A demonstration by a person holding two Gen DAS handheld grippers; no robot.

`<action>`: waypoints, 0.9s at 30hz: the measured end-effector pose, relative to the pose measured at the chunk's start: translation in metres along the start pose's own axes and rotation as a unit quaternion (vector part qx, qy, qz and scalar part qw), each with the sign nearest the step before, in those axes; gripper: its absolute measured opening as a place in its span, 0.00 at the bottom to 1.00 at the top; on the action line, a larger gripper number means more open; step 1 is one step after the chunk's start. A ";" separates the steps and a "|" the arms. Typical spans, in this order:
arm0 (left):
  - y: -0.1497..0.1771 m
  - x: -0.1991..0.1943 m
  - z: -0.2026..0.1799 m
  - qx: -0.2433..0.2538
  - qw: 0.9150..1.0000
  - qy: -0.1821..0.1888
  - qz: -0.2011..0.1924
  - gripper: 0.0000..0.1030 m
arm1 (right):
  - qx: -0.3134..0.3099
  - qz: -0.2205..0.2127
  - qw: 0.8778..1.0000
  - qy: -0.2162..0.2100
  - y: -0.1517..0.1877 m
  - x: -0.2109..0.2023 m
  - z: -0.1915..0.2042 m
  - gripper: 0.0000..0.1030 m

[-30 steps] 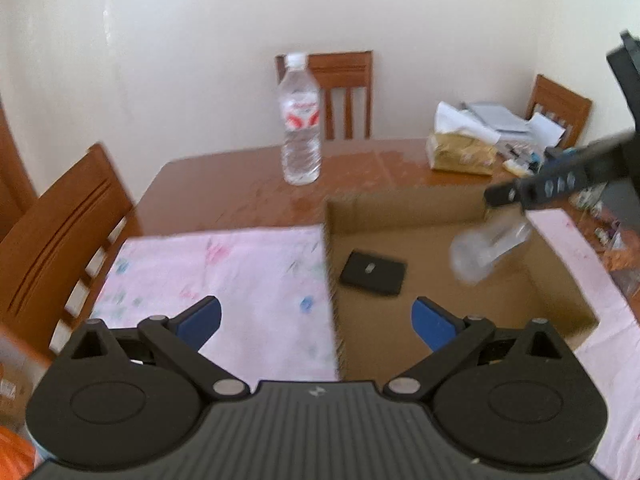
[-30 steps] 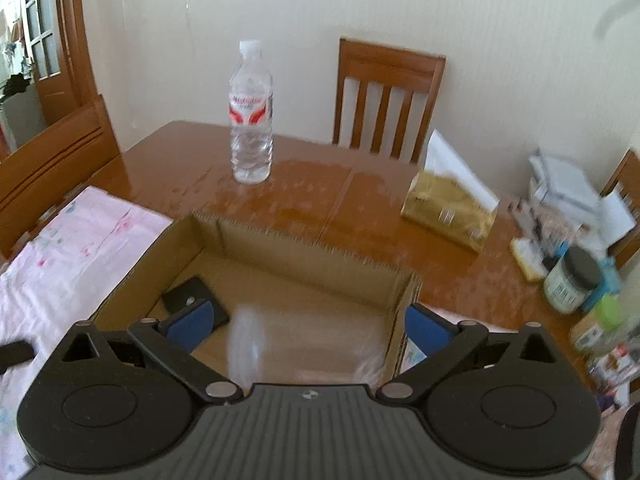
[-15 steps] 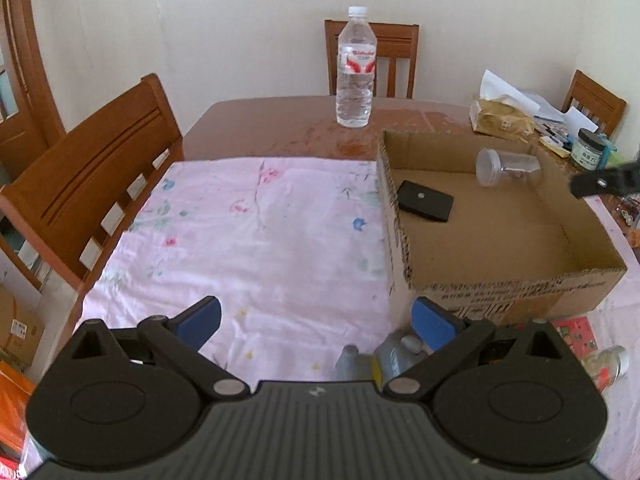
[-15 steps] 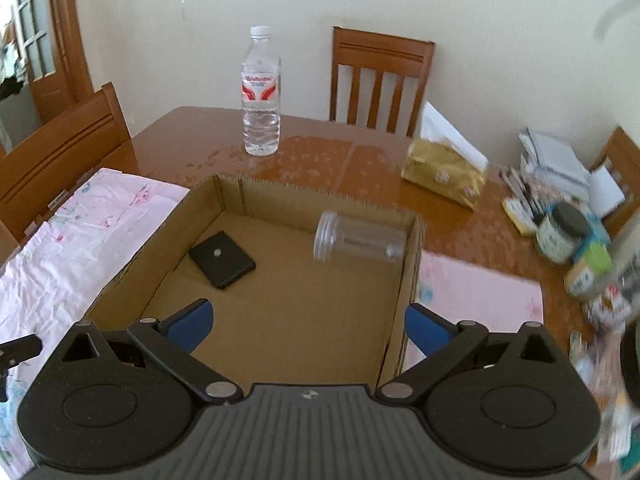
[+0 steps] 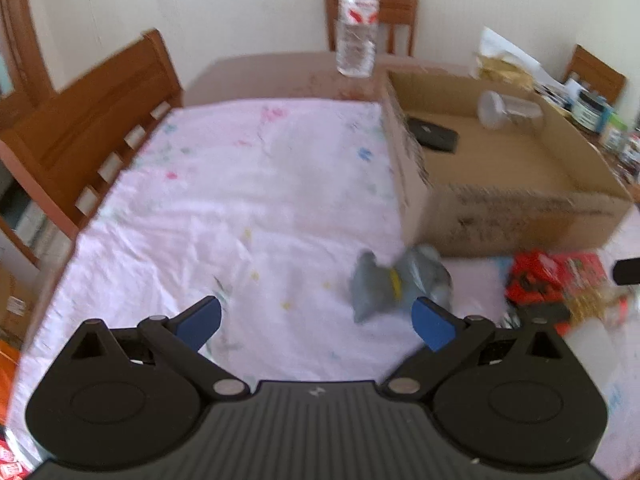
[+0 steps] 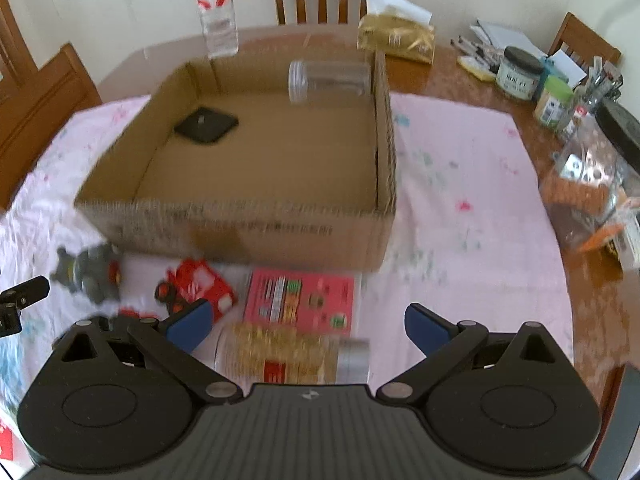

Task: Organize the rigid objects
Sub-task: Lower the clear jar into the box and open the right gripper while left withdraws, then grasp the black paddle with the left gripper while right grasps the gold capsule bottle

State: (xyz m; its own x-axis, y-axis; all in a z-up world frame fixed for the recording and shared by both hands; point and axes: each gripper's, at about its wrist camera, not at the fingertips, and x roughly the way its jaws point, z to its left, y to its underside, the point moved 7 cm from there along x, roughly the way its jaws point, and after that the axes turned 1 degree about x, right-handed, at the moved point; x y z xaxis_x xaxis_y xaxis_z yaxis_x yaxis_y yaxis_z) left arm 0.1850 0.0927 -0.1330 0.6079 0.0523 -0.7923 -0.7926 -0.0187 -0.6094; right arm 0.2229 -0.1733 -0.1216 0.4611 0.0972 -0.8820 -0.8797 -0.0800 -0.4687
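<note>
Black plastic, blue-padded: two hand-held grippers, one per wrist view. Left gripper (image 5: 316, 318), fingers spread wide, nothing between them, above the pink floral tablecloth (image 5: 248, 200). Right gripper (image 6: 306, 322), fingers likewise spread wide and holding nothing.

Nearest item, right view: one clear cylindrical jar with gold contents, a red label and a silver lid (image 6: 292, 354), lying on its side just in front of the right gripper, between its fingers in the picture; contact cannot be told.

Beyond it, on the cloth in front of the box:
- One flat pink printed packet (image 6: 302, 300), beside the jar.
- One red and white toy vehicle with black wheels (image 6: 196, 288), left of the packet; details blurred.
- One grey toy figure with a yellow band (image 5: 396, 280), leftmost, close to the box's near corner and just ahead of the left gripper's right finger.

Middle distance: one open brown cardboard box (image 6: 240, 224), upright on the cloth. Contents, two items:
- One flat black square object (image 6: 206, 125), left rear of the floor.
- One clear plastic jar (image 6: 330, 81), on its side against the rear right corner.

Far: one clear water bottle with red label (image 6: 216, 12), upright on the bare brown wooden table (image 6: 420, 76) behind the box. One gold foil pack (image 6: 396, 38) to its right. Several jars and containers at the right edge, count uncertain. Three wooden chairs in the left view.
</note>
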 end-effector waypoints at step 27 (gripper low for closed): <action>0.018 0.045 -0.057 0.050 0.996 0.037 0.061 0.99 | -0.020 0.043 0.998 0.047 0.020 0.025 -0.021 1.00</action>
State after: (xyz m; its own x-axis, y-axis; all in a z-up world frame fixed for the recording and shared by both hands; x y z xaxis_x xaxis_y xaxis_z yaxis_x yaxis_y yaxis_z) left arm 0.2007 0.0378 -0.1819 0.5057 -0.0185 -0.8625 -0.8592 0.0796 -0.5054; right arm 0.2189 -0.1929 -0.1537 0.3950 -0.0055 -0.9186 -0.9120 -0.1228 -0.3914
